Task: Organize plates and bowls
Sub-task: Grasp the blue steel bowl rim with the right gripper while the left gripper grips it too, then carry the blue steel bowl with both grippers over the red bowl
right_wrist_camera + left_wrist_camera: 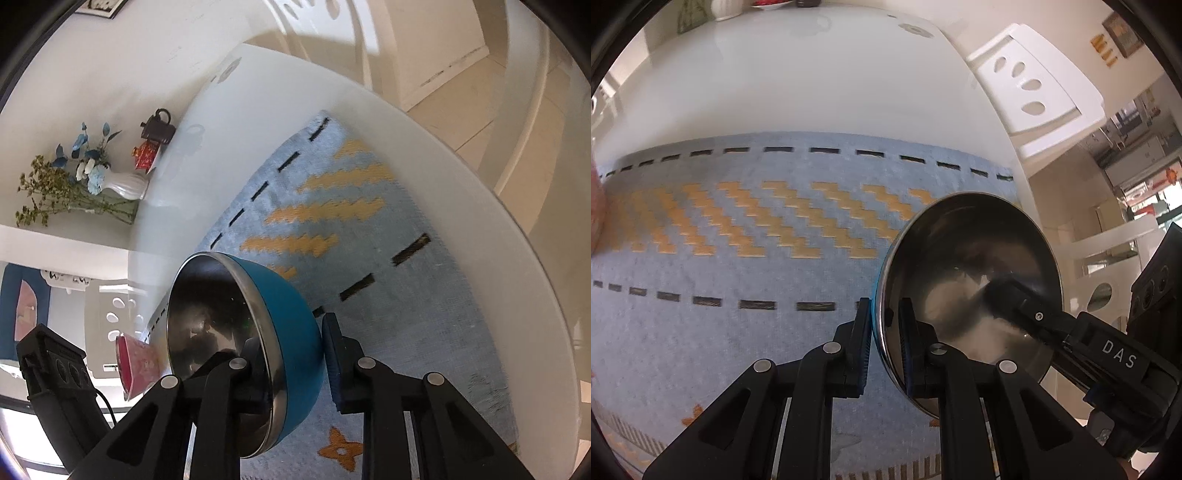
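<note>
A white counter [461,155] is carrying a blue mat [746,332] under the tools, with a vase [127,186] and teapot [159,127] sitting far beyond.

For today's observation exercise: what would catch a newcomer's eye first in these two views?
The blue bowl with its shiny steel inside, tilted on edge above the blue and orange mat, gripped at the rim by both the left gripper and the right gripper. Next, the white vase of flowers on the table's far side.
</note>
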A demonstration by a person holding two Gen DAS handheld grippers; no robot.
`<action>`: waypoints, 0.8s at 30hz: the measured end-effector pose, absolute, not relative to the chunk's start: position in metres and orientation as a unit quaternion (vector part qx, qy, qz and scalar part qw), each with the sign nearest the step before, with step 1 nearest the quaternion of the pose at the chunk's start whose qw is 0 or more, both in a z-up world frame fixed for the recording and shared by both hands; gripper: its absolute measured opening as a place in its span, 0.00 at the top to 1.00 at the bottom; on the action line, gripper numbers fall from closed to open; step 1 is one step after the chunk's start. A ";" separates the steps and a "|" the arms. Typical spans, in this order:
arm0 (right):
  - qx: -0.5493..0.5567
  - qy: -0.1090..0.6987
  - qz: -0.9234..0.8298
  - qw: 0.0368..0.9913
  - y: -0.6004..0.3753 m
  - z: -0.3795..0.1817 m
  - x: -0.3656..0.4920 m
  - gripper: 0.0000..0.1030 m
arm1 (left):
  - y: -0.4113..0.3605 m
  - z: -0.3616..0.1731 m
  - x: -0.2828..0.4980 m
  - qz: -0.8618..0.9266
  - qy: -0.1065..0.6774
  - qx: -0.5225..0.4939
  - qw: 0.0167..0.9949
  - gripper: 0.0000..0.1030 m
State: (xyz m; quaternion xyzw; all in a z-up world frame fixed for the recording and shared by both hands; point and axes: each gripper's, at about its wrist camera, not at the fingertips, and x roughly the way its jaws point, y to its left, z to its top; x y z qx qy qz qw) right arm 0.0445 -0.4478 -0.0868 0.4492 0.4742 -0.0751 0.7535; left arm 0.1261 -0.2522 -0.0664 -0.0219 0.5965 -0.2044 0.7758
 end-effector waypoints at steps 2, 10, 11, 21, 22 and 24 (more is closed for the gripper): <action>0.443 0.477 -0.070 0.756 -0.442 -0.084 0.049 0.78 | -0.243 -0.063 0.128 -0.200 0.594 -0.030 0.779 0.89; 0.425 0.484 -0.047 0.764 -0.409 -0.073 0.068 0.78 | -0.200 -0.052 0.137 -0.183 0.584 -0.054 0.789 0.89; 0.423 0.485 -0.043 0.764 -0.404 -0.072 0.071 0.78 | -0.192 -0.051 0.138 -0.179 0.583 -0.059 0.791 0.89; 0.390 0.500 -0.005 0.773 -0.343 -0.057 0.105 0.78 | -0.118 -0.035 0.148 -0.147 0.568 -0.093 0.804 0.89; 0.388 0.501 -0.001 0.774 -0.337 -0.055 0.108 0.78 | -0.108 -0.032 0.149 -0.143 0.565 -0.096 0.807 0.89; 0.383 0.503 0.011 0.775 -0.323 -0.052 0.114 0.78 | -0.098 -0.029 0.152 -0.137 0.564 -0.104 0.808 0.89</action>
